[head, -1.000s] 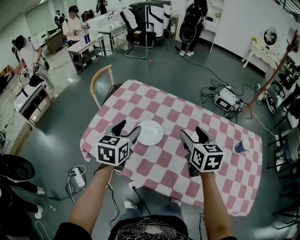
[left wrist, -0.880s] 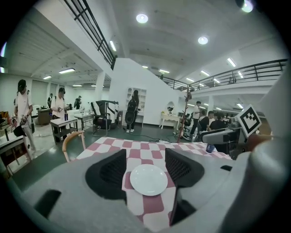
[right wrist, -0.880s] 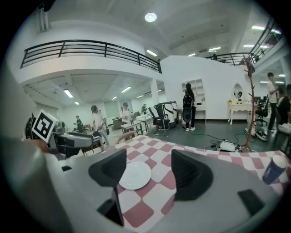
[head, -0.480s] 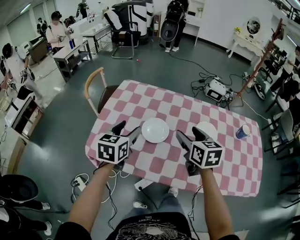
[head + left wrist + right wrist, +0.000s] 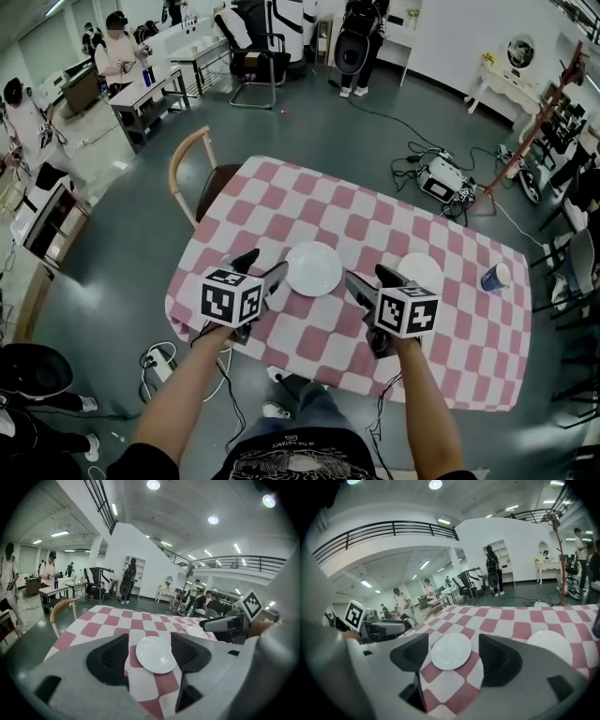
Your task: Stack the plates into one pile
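Two white plates lie apart on the pink-and-white checked table (image 5: 281, 202): one near the middle (image 5: 313, 268), one to its right (image 5: 419, 272). My left gripper (image 5: 262, 265) hovers open just left of the middle plate. My right gripper (image 5: 368, 277) hangs between the two plates, its jaws opening with nothing between them. In the left gripper view the middle plate (image 5: 156, 654) lies ahead between the open jaws, and the other plate (image 5: 196, 631) lies further right. The right gripper view also frames the middle plate (image 5: 451, 651), with the second plate (image 5: 549, 645) off to the right.
A blue-and-white cup (image 5: 494, 277) stands near the table's right edge. A wooden chair (image 5: 192, 173) sits at the far left corner. Cables and a device (image 5: 441, 178) lie on the floor beyond the table. People stand at desks in the background.
Both grippers have sunk toward the table and drawn closer to the middle plate. The plates have not moved on the cloth.
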A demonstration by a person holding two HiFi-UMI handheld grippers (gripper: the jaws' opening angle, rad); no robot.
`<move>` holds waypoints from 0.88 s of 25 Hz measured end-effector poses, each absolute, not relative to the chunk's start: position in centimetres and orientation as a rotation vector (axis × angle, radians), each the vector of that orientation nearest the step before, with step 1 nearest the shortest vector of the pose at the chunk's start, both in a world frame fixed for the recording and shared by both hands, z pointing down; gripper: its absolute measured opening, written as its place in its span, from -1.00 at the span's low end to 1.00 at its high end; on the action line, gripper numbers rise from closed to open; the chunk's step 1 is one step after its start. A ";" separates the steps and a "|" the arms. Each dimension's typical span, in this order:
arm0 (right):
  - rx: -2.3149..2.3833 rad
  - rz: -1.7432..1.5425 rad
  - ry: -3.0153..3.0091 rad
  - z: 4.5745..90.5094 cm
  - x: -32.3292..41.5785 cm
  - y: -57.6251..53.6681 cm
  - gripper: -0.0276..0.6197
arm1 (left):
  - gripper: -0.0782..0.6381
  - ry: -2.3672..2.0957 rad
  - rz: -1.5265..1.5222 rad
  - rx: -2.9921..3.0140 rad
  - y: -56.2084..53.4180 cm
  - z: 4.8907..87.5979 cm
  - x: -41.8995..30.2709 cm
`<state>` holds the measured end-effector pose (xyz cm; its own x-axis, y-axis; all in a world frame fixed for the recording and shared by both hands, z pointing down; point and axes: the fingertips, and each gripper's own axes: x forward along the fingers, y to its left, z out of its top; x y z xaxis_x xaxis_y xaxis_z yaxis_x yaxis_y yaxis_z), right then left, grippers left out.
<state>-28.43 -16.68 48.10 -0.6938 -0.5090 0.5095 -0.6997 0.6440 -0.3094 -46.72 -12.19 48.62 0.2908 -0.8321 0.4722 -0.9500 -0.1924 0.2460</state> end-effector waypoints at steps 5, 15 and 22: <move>0.860 0.768 -2.449 50.8 -29.3 -18.7 0.10 | 0.02 -1.524 0.338 2.006 -14.1 51.6 -46.8; 0.653 0.933 -2.341 56.7 -30.6 -20.6 0.03 | 0.01 -1.410 0.307 1.839 -16.7 57.1 -46.5; 0.546 1.066 -2.264 59.6 -31.1 -20.5 0.00 | 0.01 -1.338 0.340 1.764 -17.1 59.6 -46.3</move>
